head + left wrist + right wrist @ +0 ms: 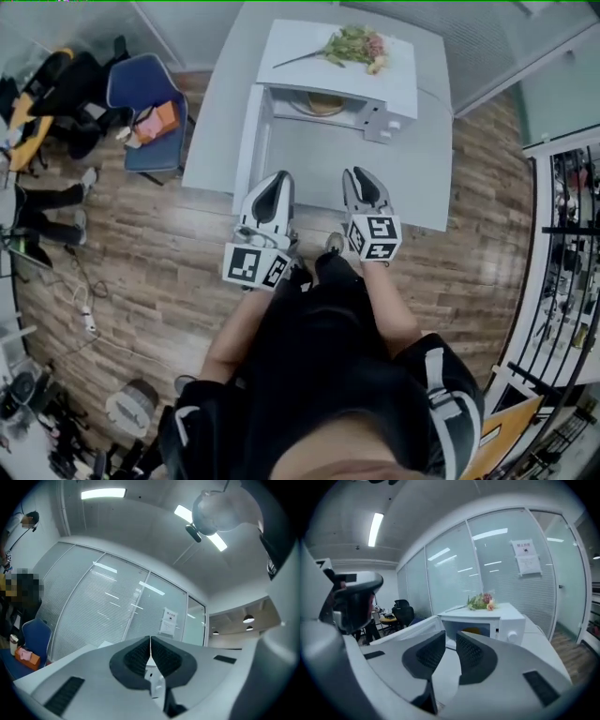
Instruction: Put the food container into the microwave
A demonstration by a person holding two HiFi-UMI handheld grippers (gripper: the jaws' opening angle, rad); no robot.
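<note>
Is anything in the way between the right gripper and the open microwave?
Nothing visible. The door is swung open to the left, the table between the right gripper and the microwave is bare, and the flowers lie on top, off the path. A tan round item already sits inside.

Head view: set above me, facing steeply down; left gripper (278,178) and right gripper (362,174) lie close beneath it, with the table (412,183) and microwave (305,47) farther out, beyond my fingertips. Left gripper view: rides behind my left fingers (136,656), tilted upward past their closed tips toward the glass wall (108,606) and ceiling (140,536). Right gripper view: rides behind my right fingers (476,653), roughly level, facing the microwave (506,618) ahead of their narrowly parted tips. Shared: microwave and flowers (354,44) (482,601), head and right gripper views; blue chair (141,89) (35,632), head and left gripper views; glass wall (497,573), both gripper views.
</note>
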